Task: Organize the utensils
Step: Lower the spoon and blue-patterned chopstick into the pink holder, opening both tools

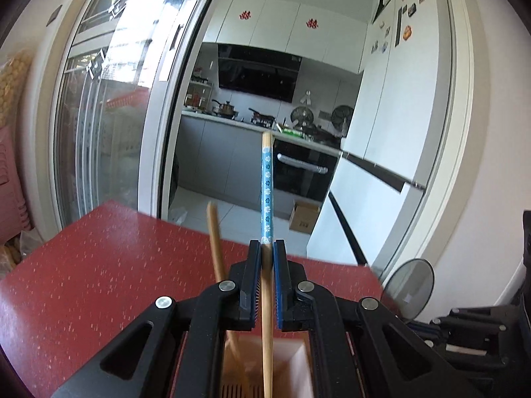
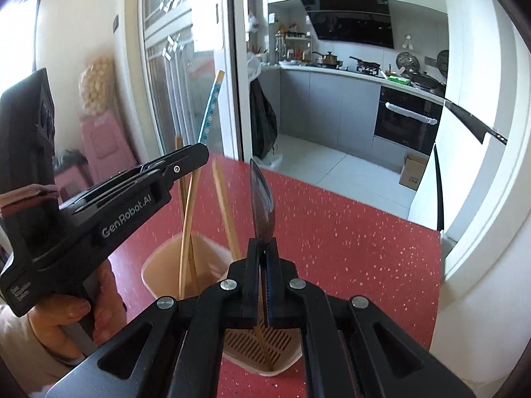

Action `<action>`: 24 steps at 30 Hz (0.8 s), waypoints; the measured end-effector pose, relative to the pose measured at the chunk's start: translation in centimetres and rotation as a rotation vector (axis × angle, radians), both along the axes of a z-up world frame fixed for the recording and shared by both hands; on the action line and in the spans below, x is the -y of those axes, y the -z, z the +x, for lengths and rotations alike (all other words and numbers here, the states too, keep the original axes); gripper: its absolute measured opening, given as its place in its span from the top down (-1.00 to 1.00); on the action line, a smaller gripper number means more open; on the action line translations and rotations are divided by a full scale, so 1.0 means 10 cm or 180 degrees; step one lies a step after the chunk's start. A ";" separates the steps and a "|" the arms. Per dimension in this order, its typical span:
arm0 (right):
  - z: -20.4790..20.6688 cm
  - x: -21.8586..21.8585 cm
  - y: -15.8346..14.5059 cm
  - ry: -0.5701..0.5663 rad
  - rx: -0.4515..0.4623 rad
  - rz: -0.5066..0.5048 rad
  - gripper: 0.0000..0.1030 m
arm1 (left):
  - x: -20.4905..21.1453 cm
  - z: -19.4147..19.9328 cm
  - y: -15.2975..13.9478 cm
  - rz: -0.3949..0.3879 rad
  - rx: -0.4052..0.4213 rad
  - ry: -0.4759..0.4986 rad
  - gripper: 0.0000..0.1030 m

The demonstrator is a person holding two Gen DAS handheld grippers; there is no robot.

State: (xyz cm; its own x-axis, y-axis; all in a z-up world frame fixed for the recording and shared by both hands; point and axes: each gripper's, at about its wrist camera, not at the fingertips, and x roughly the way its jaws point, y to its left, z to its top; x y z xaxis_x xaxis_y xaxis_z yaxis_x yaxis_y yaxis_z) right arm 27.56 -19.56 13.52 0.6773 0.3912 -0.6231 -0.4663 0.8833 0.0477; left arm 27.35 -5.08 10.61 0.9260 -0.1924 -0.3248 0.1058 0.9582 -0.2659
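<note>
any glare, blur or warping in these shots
Left wrist view: sun glare washes the glass door, fisheye bows its frame, and the plain chopstick is motion-blurred. Right wrist view: bright window at far left, spoon sharp, edges vignetted.

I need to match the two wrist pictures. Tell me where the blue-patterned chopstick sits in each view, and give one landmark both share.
Left wrist view: the blue-patterned chopstick stands upright at centre, clamped in the left gripper.
Right wrist view: the same chopstick rises at upper left, above the left gripper, slanting against the glass door.
Shared landmark: the black oven in the kitchen behind.
</note>
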 end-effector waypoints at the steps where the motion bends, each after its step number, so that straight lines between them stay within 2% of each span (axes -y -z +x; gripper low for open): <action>1: -0.01 -0.01 0.04 -0.0010 -0.0015 -0.0030 0.93 | -0.01 -0.02 0.03 0.0013 -0.0019 -0.0007 0.29; 9: 0.06 -0.02 0.17 -0.0013 -0.0234 0.0016 0.92 | -0.06 -0.18 0.20 0.0212 -0.0197 -0.0134 0.29; 18: 0.24 0.09 0.24 0.0066 -0.0612 0.0348 0.89 | -0.18 -0.30 0.09 0.0277 -0.0480 -0.0097 0.29; 20: 0.25 0.12 0.24 0.0078 -0.0644 0.0408 0.79 | -0.20 -0.39 0.07 0.0293 -0.0519 -0.0103 0.28; 22: 0.23 0.16 0.21 0.0096 -0.0649 0.0488 0.27 | -0.22 -0.49 0.05 0.0292 -0.0579 -0.0093 0.28; 24: 0.20 0.15 0.19 0.0116 -0.0640 0.0549 0.19 | -0.26 -0.59 0.07 0.0252 -0.0676 -0.0066 0.28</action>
